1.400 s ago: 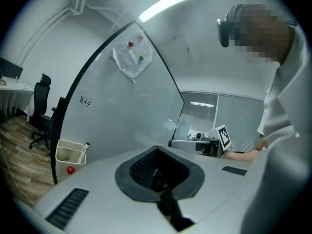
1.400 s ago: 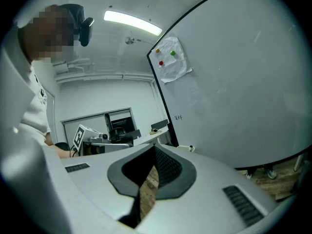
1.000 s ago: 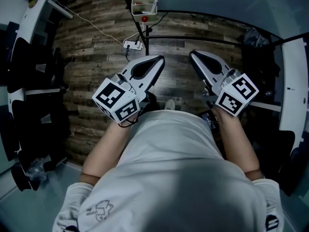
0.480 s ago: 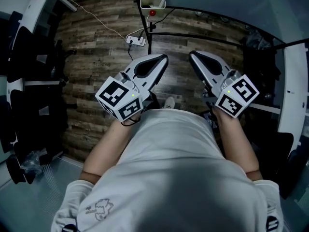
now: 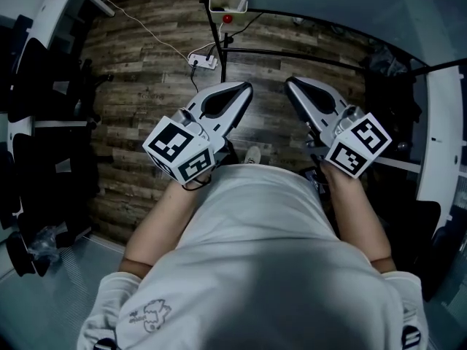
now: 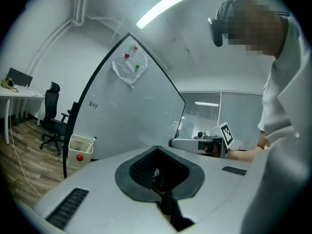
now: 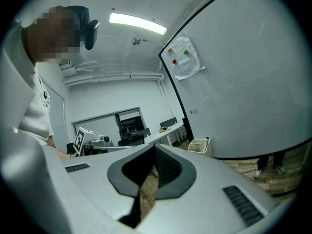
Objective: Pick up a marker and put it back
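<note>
Currently, the left gripper and the right gripper are held side by side in front of the person's waist, above the wooden floor. On each gripper the jaws are closed tip to tip, and nothing sits between them. The marker stands tilted in a small white tray beside the black frame of the whiteboard, well apart from both grippers. A red round knob shows on the tray's front face.
</note>
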`<move>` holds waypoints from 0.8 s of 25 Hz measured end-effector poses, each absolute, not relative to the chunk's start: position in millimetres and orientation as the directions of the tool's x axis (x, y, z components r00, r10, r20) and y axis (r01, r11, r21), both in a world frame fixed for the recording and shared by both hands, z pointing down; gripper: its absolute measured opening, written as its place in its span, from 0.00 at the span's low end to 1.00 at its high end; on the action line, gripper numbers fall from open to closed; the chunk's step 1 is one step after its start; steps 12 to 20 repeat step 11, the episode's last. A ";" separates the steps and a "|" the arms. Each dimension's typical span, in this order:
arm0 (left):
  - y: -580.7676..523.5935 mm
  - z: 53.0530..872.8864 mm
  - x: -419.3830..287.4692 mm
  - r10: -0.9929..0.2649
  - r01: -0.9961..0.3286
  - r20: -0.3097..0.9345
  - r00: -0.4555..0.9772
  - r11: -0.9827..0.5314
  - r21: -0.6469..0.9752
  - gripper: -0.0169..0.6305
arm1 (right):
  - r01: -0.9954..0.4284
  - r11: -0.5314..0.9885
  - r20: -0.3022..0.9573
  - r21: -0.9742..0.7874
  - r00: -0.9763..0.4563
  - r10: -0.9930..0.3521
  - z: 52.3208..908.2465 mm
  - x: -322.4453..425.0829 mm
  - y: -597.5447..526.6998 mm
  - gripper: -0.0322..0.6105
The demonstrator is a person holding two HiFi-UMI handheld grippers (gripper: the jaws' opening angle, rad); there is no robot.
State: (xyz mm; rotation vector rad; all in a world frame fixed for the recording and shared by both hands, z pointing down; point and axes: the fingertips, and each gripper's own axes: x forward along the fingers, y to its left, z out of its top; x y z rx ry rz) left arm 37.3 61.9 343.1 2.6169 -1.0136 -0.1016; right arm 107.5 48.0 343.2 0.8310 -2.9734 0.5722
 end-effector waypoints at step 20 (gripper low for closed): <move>63.4 344.4 32.8 -0.675 -0.650 0.053 0.736 -0.682 0.334 0.03 | -0.499 0.793 0.102 -0.348 -0.862 -0.497 343.3 106.6 46.1 0.07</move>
